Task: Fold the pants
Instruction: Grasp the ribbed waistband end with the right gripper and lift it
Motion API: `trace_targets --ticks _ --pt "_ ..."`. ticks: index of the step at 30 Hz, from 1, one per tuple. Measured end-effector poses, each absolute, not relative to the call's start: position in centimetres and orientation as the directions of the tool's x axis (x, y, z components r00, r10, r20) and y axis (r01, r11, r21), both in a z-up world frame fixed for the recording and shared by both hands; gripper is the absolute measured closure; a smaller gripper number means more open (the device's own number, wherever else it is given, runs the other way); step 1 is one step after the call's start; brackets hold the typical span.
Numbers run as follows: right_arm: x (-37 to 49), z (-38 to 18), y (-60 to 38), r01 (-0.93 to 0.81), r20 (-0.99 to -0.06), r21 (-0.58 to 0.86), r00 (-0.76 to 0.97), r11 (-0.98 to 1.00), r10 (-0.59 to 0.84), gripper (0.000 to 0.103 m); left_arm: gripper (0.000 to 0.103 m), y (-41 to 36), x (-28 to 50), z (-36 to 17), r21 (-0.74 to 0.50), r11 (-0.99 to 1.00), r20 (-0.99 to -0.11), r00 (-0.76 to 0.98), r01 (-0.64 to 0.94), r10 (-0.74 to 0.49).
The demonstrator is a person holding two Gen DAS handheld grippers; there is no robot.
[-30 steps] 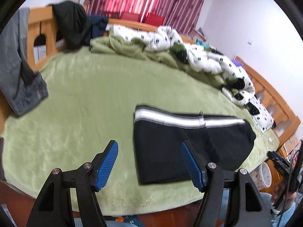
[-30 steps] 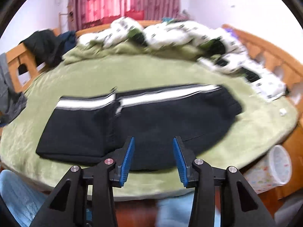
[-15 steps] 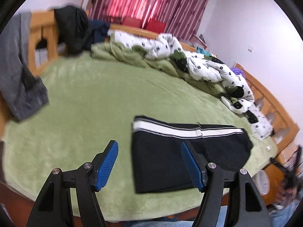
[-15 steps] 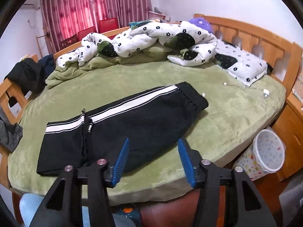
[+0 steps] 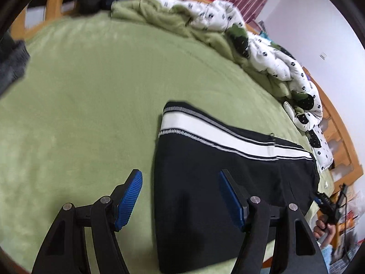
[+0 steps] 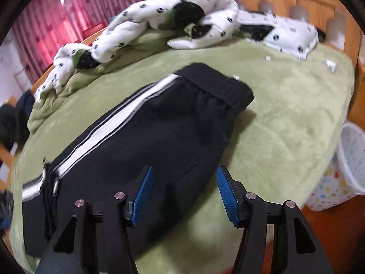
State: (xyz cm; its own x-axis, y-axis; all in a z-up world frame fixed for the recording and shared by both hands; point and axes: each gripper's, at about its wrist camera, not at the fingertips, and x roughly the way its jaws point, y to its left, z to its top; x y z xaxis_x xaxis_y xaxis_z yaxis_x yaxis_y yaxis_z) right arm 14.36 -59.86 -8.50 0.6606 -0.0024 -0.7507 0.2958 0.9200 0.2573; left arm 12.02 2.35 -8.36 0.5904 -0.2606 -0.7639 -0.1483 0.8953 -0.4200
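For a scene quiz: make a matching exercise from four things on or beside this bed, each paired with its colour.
Things:
1. pants
2. blanket
3. bin
4. curtains

Colours:
A. red
B. black with a white stripe
C. white with coloured stars
D. green

Pairs: 1-B, 2-D, 3-C, 4-A

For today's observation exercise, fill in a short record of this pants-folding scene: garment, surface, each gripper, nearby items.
garment: black pants with white side stripe, lying flat, already folded
surface: green blanket on a wooden bed
left gripper: open, over the pants' end edge, holding nothing
right gripper: open, jaws just widened, nothing gripped
nearby: spotted quilt, patterned bin
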Motion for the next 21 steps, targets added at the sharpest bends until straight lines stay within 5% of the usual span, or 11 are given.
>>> trace_targets --ticks 10,12,13,14,16,21 --pt "21.0 -12.8 -62.5 0.327 -0.748 0.348 0.661 0.879 0.05 0.039 0.038 1.6 17.1 -14.5 -0.444 0.893 -0.78 0.524 -0.076 -0.343" --pt "21.9 -12.9 -62.6 0.326 -0.749 0.352 0.66 0.877 0.056 0.044 0.045 1.1 18.0 -14.4 -0.421 0.905 -0.792 0.51 -0.059 -0.336" --pt "22.4 -12.9 -62.5 0.325 -0.752 0.343 0.657 0.881 0.051 0.051 0.062 1.0 18.3 -14.2 -0.422 0.905 -0.793 0.507 -0.056 -0.338" --pt "22.7 -12.8 -62.4 0.328 -0.756 0.328 0.653 0.886 0.038 0.069 0.066 0.8 18.6 -14.1 -0.426 0.902 -0.8 0.493 -0.066 -0.342" --pt "22.8 -11.9 -61.8 0.319 -0.75 0.295 0.661 0.901 0.012 0.086 0.088 0.7 18.7 -13.1 -0.418 0.905 -0.794 0.517 -0.082 -0.32" --pt "21.9 -7.5 -59.4 0.299 -0.697 0.25 0.716 0.921 -0.043 0.091 0.093 -0.7 18.0 -8.4 -0.367 0.93 -0.763 0.584 -0.036 -0.278"
